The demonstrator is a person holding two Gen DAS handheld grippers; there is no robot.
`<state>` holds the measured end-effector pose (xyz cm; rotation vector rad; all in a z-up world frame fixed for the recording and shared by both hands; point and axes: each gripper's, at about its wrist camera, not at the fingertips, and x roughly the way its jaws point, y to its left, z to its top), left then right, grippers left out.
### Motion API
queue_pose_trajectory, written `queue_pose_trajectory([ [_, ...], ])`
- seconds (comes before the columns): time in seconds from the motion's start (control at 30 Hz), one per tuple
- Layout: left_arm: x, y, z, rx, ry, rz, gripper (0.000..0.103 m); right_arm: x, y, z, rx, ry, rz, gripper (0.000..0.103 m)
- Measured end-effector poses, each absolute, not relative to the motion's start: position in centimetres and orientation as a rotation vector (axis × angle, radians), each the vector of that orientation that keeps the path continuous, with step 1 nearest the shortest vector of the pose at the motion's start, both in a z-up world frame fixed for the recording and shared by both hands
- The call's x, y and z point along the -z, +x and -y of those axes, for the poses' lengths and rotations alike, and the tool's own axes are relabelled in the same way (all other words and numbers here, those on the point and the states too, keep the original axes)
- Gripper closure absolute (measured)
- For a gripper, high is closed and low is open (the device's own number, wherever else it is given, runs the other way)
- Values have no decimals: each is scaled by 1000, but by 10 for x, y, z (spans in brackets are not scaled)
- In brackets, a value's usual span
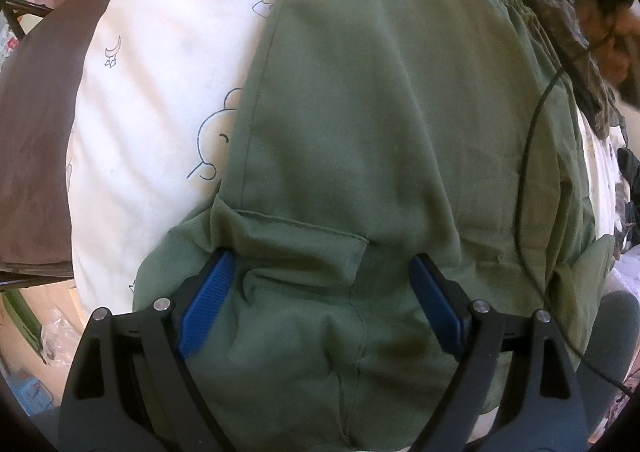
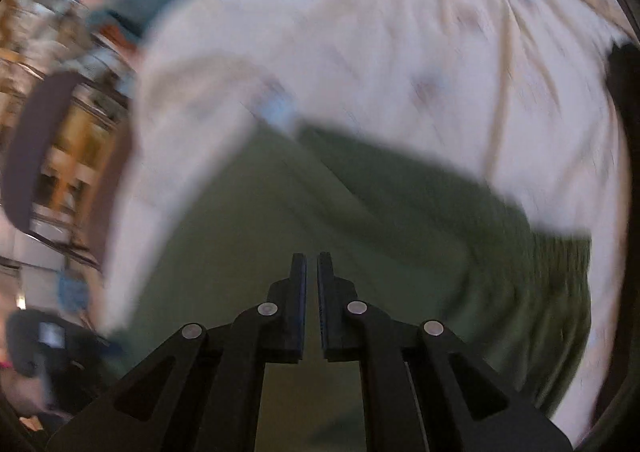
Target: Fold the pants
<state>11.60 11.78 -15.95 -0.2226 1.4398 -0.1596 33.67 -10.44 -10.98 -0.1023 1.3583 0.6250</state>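
Olive green pants (image 1: 360,112) lie folded lengthwise on a white bedsheet with cartoon prints (image 1: 160,72). A pocket flap and a seam show near the bottom of the left wrist view. My left gripper (image 1: 320,264) points down at the pants and is open wide. Its blue pads (image 1: 208,300) stand on either side of a rumpled patch of the cloth without clamping it. The right wrist view is blurred by motion. There my right gripper (image 2: 312,256) hangs above the pants (image 2: 280,212), shut, with nothing between its fingers.
A thin black cable (image 1: 528,172) runs across the right side of the pants. Camouflage-patterned cloth (image 1: 592,64) lies at the upper right. A brown surface (image 1: 32,132) borders the bed on the left, with floor clutter (image 1: 36,372) below. Blurred shelving (image 2: 72,132) lies beyond the sheet (image 2: 400,52).
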Motion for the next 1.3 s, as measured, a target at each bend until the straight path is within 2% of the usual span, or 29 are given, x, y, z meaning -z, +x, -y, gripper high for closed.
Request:
queue_pose_trajectory([
  [0.07, 157, 117, -115, 151, -217, -1443, 16, 133, 341, 115, -543, -125, -1385, 99],
  [0.2, 157, 118, -113, 149, -224, -1448, 16, 152, 378, 137, -331, -61, -1320, 101],
  [0.37, 156, 121, -108, 142, -217, -1454, 15, 138, 394, 143, -251, 5, -1276, 96],
  [0.47, 154, 122, -105, 145, -224, -1453, 15, 110, 373, 137, -407, 70, -1231, 96],
  [0.57, 154, 123, -106, 147, -238, -1453, 15, 98, 343, 117, -547, 22, -1229, 96],
  [0.67, 156, 124, -111, 145, -256, -1451, 15, 110, 337, 97, -621, -11, -1287, 98],
  [0.8, 156, 126, -112, 144, -252, -1449, 14, 160, 370, 87, -397, -185, -1339, 103],
  [0.9, 155, 127, -110, 132, -236, -1460, 13, 153, 382, 89, -333, -140, -1310, 103],
  [0.97, 154, 128, -108, 130, -226, -1467, 13, 127, 373, 89, -281, -201, -1207, 94],
  [1.07, 151, 128, -108, 128, -231, -1466, 13, 94, 346, 109, -370, -81, -1210, 93],
  [1.1, 148, 127, -109, 128, -233, -1462, 13, 82, 327, 119, -420, -43, -1221, 84],
  [1.2, 136, 125, -112, 115, -231, -1430, 13, 61, 264, 140, -509, 25, -1234, 31],
  [1.3, 121, 119, -110, 133, -212, -1382, 13, 38, 195, 161, -562, 93, -1234, 30],
])
